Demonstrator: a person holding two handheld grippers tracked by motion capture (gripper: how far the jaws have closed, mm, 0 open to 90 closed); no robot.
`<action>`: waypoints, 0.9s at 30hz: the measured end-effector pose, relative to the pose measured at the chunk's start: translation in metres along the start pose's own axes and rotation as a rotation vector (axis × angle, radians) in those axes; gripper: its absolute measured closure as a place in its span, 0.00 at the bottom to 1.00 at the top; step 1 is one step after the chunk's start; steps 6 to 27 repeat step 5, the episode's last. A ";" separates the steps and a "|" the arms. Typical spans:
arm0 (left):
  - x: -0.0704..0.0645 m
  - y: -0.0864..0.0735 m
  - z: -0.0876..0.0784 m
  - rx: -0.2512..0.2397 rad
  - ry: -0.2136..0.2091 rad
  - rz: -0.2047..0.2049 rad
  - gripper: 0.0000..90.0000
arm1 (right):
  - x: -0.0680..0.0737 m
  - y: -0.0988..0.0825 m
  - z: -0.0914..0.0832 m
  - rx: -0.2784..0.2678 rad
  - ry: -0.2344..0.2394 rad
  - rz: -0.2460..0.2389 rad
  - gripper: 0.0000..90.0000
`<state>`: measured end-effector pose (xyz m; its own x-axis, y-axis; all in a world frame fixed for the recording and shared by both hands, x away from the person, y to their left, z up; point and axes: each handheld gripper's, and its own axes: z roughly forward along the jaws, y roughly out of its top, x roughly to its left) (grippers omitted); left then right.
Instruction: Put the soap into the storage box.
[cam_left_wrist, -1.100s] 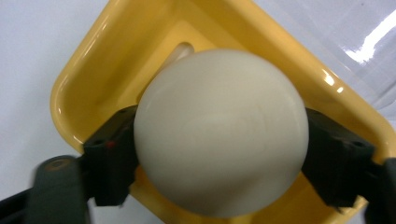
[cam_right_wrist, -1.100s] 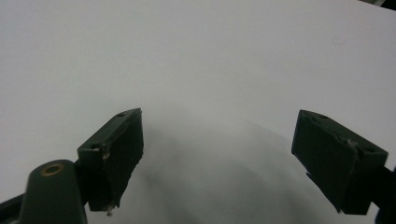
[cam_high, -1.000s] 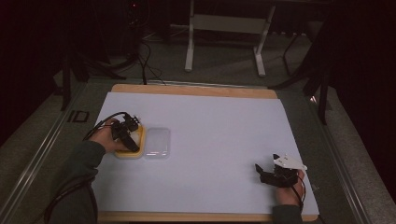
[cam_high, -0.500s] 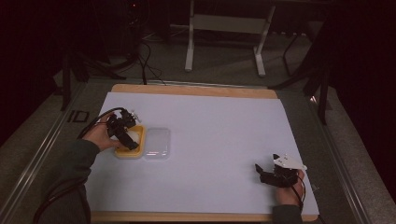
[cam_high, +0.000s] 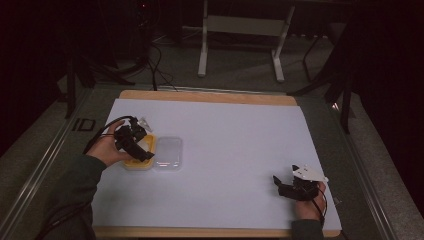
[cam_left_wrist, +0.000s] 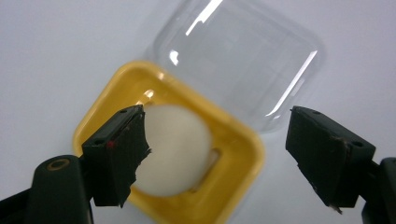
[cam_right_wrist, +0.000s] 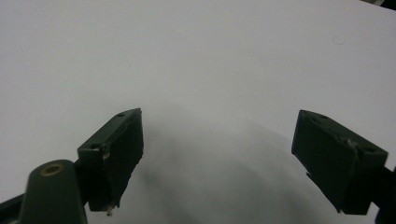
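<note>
Two spread jaws of the left gripper (cam_left_wrist: 215, 158) hang above the yellow tray (cam_left_wrist: 233, 158), probably lined up to pick the white ball (cam_left_wrist: 175, 149) lying inside it; clear lid (cam_left_wrist: 238, 56) touches the tray's far side; right gripper (cam_high: 292, 185), also spread, idles well apart

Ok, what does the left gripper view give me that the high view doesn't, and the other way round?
Left gripper view alone: a white ball sitting in the yellow tray, with the open jaws of the left gripper above it.

High view alone: the right gripper, open, near the table's right front corner, and both forearms.

Both: the yellow tray with the clear lid lying flat beside it on the white tabletop.
</note>
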<state>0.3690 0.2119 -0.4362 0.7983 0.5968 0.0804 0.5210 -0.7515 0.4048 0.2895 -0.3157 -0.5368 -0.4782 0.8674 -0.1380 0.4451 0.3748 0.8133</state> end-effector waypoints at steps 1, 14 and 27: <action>-0.007 0.002 -0.001 -0.010 0.002 0.016 0.24 | 0.000 0.000 0.000 0.000 0.000 0.000 0.19; -0.032 0.001 0.000 -0.053 0.038 0.056 0.25 | -0.002 0.000 -0.001 -0.008 0.004 0.024 0.19; -0.032 0.001 0.000 -0.053 0.038 0.056 0.25 | -0.002 0.000 -0.001 -0.008 0.004 0.024 0.19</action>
